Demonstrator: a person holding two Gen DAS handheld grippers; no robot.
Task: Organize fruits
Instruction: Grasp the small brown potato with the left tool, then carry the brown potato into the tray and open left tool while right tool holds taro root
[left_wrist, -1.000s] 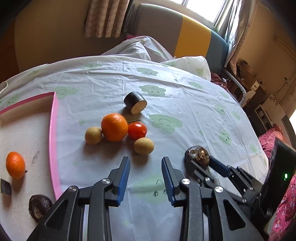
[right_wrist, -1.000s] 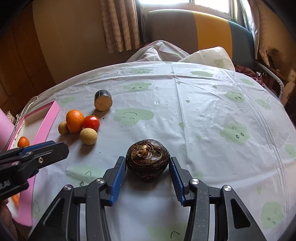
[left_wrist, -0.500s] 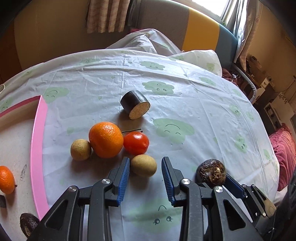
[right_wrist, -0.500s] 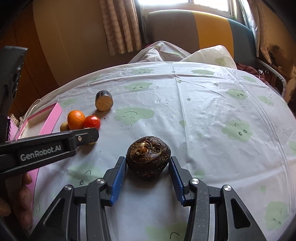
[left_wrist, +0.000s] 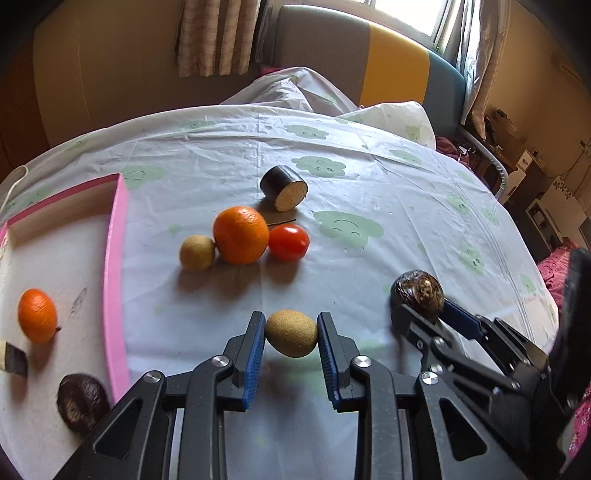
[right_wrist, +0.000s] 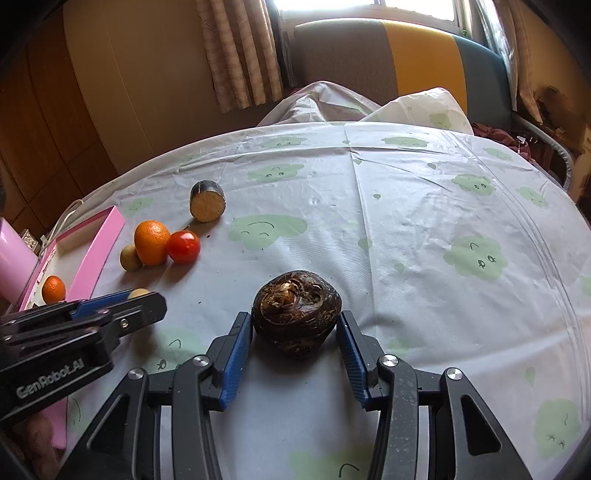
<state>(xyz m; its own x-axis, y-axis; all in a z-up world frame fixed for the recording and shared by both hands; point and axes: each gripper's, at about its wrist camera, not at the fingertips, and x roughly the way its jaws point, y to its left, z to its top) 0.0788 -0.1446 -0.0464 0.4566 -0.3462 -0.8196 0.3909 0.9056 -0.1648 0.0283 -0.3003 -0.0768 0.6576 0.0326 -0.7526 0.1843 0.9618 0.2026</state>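
Pickup step, both loaded — left claw (left_wrist: 291, 334) pinching the small tan round fruit (left_wrist: 291, 333) just above the table (left_wrist: 388, 206), right claw (right_wrist: 294, 328) clamped on the dark brown hairy bulb (right_wrist: 296, 312) — next carry into the pink-rimmed tray (left_wrist: 115, 258).

tray (left_wrist: 116, 258) left on tabletop (left_wrist: 388, 206); orange (left_wrist: 241, 235) between kiwi (left_wrist: 197, 253) left and tomato (left_wrist: 288, 242) right | cut piece (left_wrist: 283, 188) far behind them

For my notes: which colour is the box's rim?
Pink, seen best in the left wrist view.
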